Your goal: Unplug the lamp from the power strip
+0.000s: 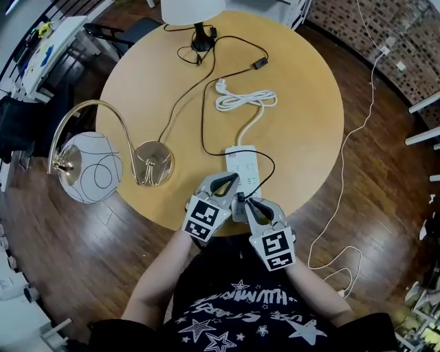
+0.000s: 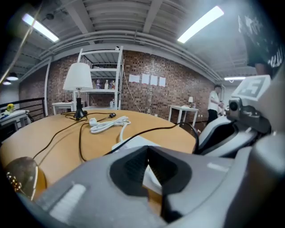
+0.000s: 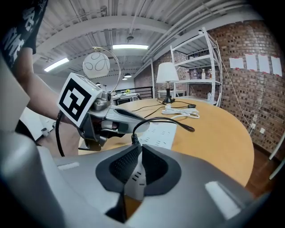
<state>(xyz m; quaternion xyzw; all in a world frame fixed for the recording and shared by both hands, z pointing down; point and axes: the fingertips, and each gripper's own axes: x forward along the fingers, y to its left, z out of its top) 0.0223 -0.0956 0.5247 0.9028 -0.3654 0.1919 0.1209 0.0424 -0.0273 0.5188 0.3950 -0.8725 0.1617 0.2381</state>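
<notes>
A white power strip (image 1: 242,163) lies near the table's front edge, and its white cord (image 1: 246,101) is coiled behind it. From the white-shaded lamp (image 1: 192,10) at the far edge, a black cord (image 1: 203,117) loops down to a black plug (image 1: 240,197) at the strip's near end. My left gripper (image 1: 234,179) is shut and its tips rest on the strip (image 2: 133,143). My right gripper (image 1: 245,201) sits at the plug. Its jaws look closed, and the cord's boot (image 3: 133,139) rises right at the tips. Whether they pinch it is hidden.
A brass arc lamp with a glass globe (image 1: 89,167) stands on a round base (image 1: 152,162) at the table's left. An inline switch (image 1: 260,64) lies on the lamp cord. The round table (image 1: 309,117) ends just before my grippers. Another white cable (image 1: 344,192) trails over the floor at the right.
</notes>
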